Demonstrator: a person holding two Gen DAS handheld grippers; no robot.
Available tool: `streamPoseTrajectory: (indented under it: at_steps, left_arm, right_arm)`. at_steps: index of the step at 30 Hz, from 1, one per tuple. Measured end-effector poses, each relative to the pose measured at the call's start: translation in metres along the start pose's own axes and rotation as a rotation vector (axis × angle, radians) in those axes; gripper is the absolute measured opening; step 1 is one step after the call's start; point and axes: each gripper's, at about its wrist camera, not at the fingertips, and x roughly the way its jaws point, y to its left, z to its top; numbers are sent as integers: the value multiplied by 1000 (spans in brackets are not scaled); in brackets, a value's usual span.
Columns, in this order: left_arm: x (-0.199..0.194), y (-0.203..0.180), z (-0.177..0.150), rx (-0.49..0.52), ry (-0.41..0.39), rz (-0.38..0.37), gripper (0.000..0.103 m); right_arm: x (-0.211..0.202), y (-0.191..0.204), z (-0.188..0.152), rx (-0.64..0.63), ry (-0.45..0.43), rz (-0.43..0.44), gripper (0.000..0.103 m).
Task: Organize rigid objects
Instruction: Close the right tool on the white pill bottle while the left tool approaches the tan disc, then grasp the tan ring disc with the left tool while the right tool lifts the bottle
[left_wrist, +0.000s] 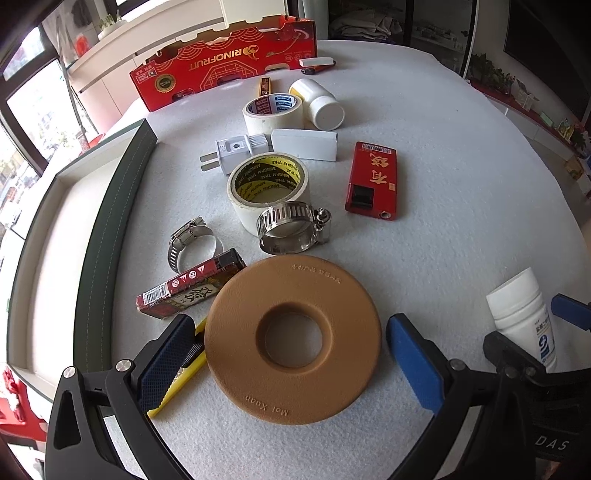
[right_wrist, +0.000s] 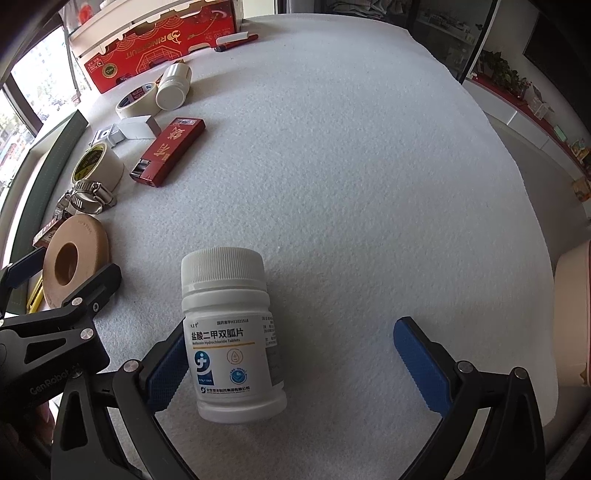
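Note:
A tan ring-shaped disc (left_wrist: 291, 343) lies flat between the wide-apart fingers of my left gripper (left_wrist: 291, 356), which is open around it. A yellow utility knife (left_wrist: 181, 380) pokes out under the left finger. My right gripper (right_wrist: 295, 363) is open too; a white pill bottle (right_wrist: 231, 332) lies on the white mat against its left finger, with a wide gap to the right finger. The same bottle (left_wrist: 524, 317) shows at the right in the left wrist view. Beyond the disc lie two hose clamps (left_wrist: 291, 227), tape rolls (left_wrist: 267, 188), a red lighter box (left_wrist: 371, 181) and a plug (left_wrist: 232, 151).
A green-edged tray (left_wrist: 110, 229) runs along the left of the mat. A red cardboard box (left_wrist: 229, 62) stands at the back, with a second white bottle (left_wrist: 319, 103) and a white block (left_wrist: 304, 144) nearer. The right half of the mat (right_wrist: 369, 166) is bare.

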Motion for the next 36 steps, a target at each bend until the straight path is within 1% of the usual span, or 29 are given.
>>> streamPoseTrajectory:
  at_steps: [3,4,5,6,7,8,10,13,16,19,23,28,31,36]
  left_arm:
    - [1,0,1,-7,17,4,103]
    - [1,-1,1,-9,23,3,101]
    - [-1,-2,1,-3,22,-4,99]
    - [-3,-5,1,15,17,-9,92]
    - [-5,-8,1,33,13,-19,89]
    - [-5,-10,0,43,20,-24,89]
    - [-6,-12,-1,47,23,-33,89]
    - [-10,-9,-4,40,20,-57,89]
    - [-21,-5,-6,27,-19,-88,89]
    - [-36,-3,-8,37,-59,-93,89]
    - [-56,6,-11,21,-97,-104,89]
    - [-77,26,-13,-15,-139,-101,89]
    - [-85,42,-11,-48,-154,-95,89]
    - [-101,73,-6,-88,-190,-73,89]
  right_arm:
    - [-2,-2,-2,-6,17,2,103]
    - [-3,-3,-3,-8,26,0,101]
    - [-4,0,0,-16,17,3,88]
    - [-9,2,0,-33,-5,7,65]
    - [-13,5,2,-50,-19,8,53]
    - [-15,7,3,-57,-18,11,41]
    - [-16,7,4,-55,-5,13,41]
    - [-18,5,1,-40,5,39,41]
    - [-28,3,-7,-17,-4,51,41]
    - [-38,5,-10,-14,-18,55,41]
    - [-49,7,-11,3,-25,87,41]
    - [-63,27,-3,-29,-52,79,41]
    - [-72,40,0,-46,-66,92,41]
    - [-85,72,15,-89,-93,101,41]
